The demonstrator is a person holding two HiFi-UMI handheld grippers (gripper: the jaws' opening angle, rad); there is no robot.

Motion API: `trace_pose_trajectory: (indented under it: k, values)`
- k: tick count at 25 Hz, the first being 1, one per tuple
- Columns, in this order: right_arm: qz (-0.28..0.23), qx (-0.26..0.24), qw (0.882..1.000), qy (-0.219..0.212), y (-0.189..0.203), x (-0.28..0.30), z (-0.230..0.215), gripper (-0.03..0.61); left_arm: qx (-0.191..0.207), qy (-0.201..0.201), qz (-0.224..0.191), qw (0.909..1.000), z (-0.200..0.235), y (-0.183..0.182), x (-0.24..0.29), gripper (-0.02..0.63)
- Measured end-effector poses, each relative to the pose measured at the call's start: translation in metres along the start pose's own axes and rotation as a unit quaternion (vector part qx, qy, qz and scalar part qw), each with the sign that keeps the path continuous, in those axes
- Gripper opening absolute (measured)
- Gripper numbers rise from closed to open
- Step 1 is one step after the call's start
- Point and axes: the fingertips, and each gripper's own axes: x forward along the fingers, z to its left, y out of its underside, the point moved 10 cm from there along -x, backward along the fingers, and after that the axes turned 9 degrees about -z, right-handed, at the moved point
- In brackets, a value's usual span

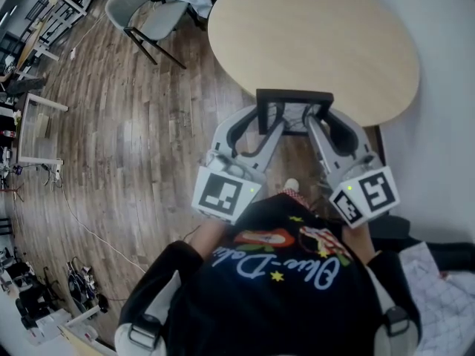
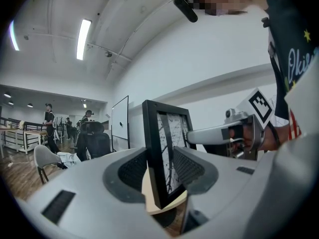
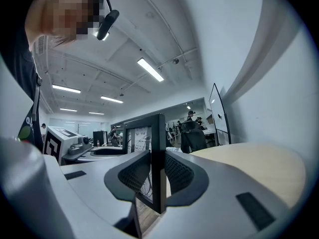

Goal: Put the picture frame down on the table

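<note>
A black picture frame (image 1: 294,110) with a white print hangs upright just in front of the near edge of the round wooden table (image 1: 312,39). My left gripper (image 1: 268,124) is shut on the frame's left side bar (image 2: 153,153). My right gripper (image 1: 318,126) is shut on its right side bar (image 3: 159,163). The frame is held off the floor between the two grippers, level with the table's edge. In the left gripper view the right gripper (image 2: 234,133) shows beyond the frame. The table top (image 3: 254,163) lies to the right in the right gripper view.
A grey chair (image 1: 148,17) with cloth on it stands left of the table on the wood floor. A white wall (image 1: 445,87) runs close along the table's right side. Shelving and cables (image 1: 37,124) lie at the far left. People and an office chair (image 2: 92,138) stand across the room.
</note>
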Motion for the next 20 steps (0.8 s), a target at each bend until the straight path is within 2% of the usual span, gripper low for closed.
trace_pose_trajectory:
  k: [11, 20]
  values:
    - [-0.004, -0.009, 1.0, -0.009, -0.001, -0.004, -0.039, 0.075, 0.002, -0.013, 0.002, 0.9999, -0.015, 0.006, 0.036, 0.152]
    - [-0.006, -0.007, 1.0, 0.004, -0.011, -0.027, -0.083, 0.075, 0.006, 0.0, 0.009, 0.9999, -0.043, 0.002, 0.079, 0.152]
